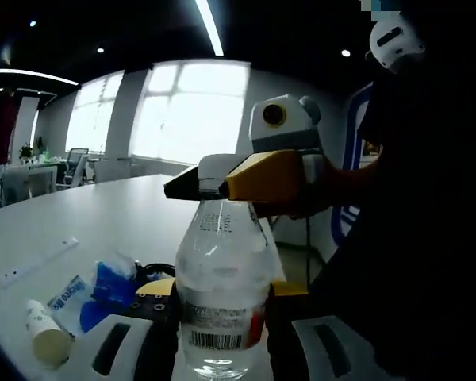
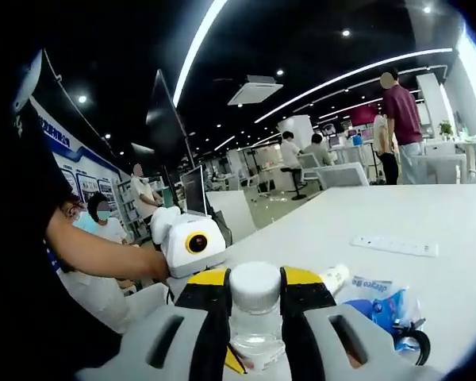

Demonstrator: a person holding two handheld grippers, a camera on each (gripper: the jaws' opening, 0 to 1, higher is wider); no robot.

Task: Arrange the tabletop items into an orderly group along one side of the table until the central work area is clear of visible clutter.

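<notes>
Two claws on one bottle (image 1: 222, 278), left claw (image 1: 222, 353) at base, right claw (image 2: 255, 305) at cap

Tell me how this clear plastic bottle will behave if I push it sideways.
The clear plastic bottle looks empty, so probably light. Tall and narrow under its white cap, it would likely tip, then roll. Its thin walls may flex between the right hand-held gripper jaws.

Bright windows (image 1: 194, 111) (people (image 2: 398, 119) beyond)
</notes>
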